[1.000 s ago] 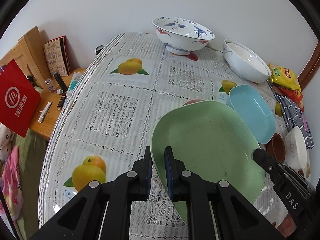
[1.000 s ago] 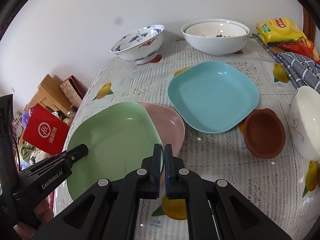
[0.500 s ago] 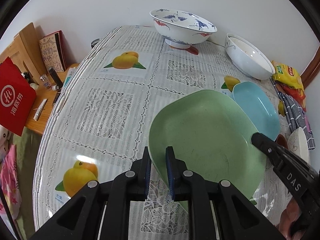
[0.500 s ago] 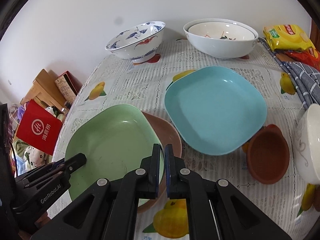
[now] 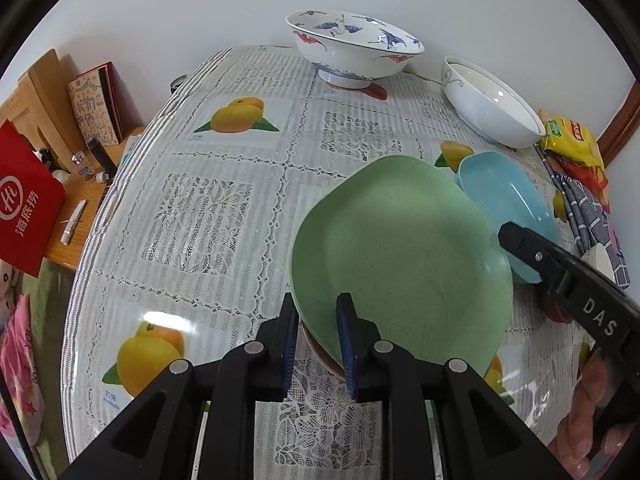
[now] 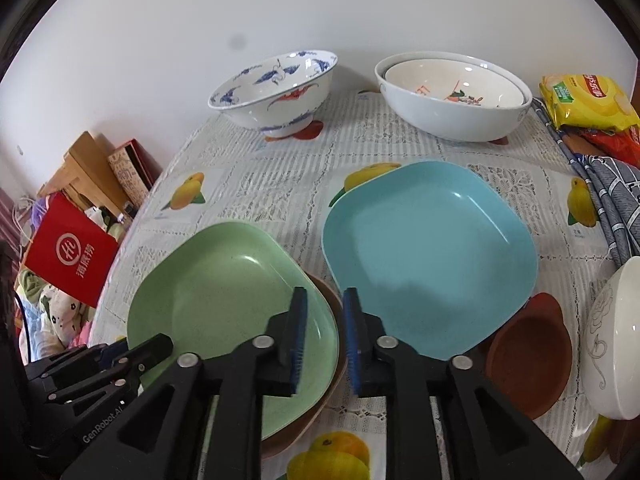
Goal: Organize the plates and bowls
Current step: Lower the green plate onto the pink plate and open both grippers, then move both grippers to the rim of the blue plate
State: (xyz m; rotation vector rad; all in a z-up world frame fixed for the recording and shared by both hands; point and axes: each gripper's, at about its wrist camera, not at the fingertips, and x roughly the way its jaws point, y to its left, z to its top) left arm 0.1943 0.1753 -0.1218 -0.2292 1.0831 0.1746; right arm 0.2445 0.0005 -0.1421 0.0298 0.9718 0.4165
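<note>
My left hand-held gripper (image 5: 318, 340) has its fingers either side of the near rim of the square green plastic plate (image 5: 400, 264), with a visible gap, so I can't tell if it's actually gripping. My right hand-held gripper (image 6: 325, 340) is spread apart with nothing in it, hovering over the green plate's right edge. The green plate sits on a square brownish-pink plate (image 6: 320, 392) at the tabletop's (image 5: 224, 216) near edge. Just right of that stack is the square light-blue plastic plate (image 6: 432, 256), and tucked under its right corner is a small brown clay dish (image 6: 528, 356). A white bowl with a grey floral print (image 6: 616, 340) is at the right edge. At the far edge are a blue-and-red crane-patterned porcelain bowl (image 6: 276, 92) and two nested white bowls (image 6: 452, 96).
</note>
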